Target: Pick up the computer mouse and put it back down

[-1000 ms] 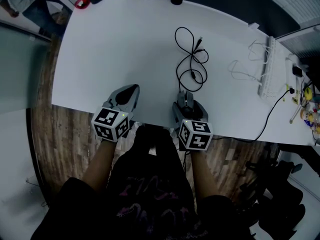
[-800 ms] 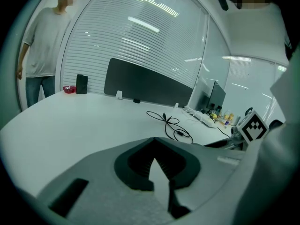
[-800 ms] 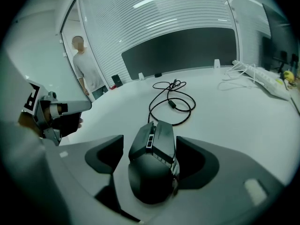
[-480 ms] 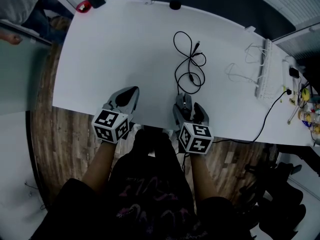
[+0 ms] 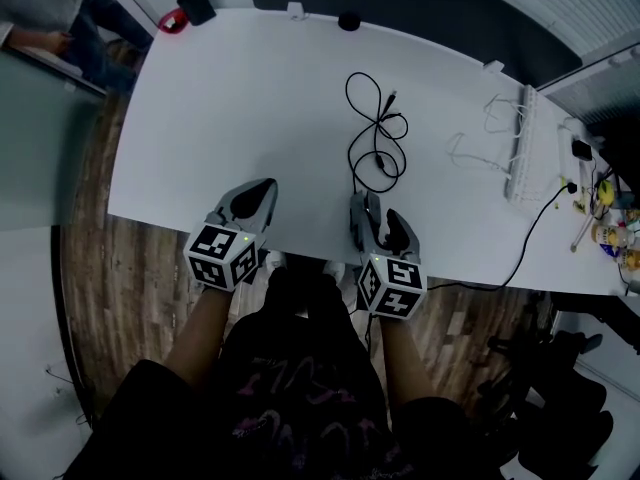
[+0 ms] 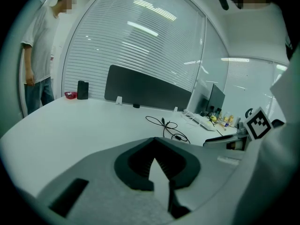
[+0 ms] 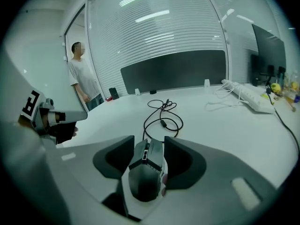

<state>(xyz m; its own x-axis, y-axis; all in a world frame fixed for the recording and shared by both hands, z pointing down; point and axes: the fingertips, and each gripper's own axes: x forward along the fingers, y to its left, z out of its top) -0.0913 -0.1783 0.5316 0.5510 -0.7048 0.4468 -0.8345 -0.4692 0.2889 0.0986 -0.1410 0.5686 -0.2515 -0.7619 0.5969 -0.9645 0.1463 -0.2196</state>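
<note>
Since a second ago, the right tool (image 5: 375, 216) has narrowed its jaws around the computer mouse (image 5: 372, 209), and its marker cube sits a little lower in the head view.

Head view: a white table (image 5: 250, 88) fills the upper picture. The mouse is at the near edge, between the right tool's jaws. Its black cable (image 5: 378, 133) runs away from it in loose loops across the table. The left tool (image 5: 262, 190) is over the same edge, well apart from the mouse.

Left gripper view: the left tool (image 6: 155, 146) has its dark pads pressed together with nothing between them. Beyond lie the table (image 6: 70, 121) and the looped cable (image 6: 166, 128).

Right gripper view: the right tool (image 7: 147, 151) is closing, and its pads pinch the mouse (image 7: 146, 172) on both sides. The mouse is dark grey, angular and humped at the back. A narrow centre strip runs between its two buttons, and a small reddish spot shows low on its right side. Its nose points away toward the cable (image 7: 161, 114). White table shows under it, but whether it is touching the surface is hard to tell.
</note>
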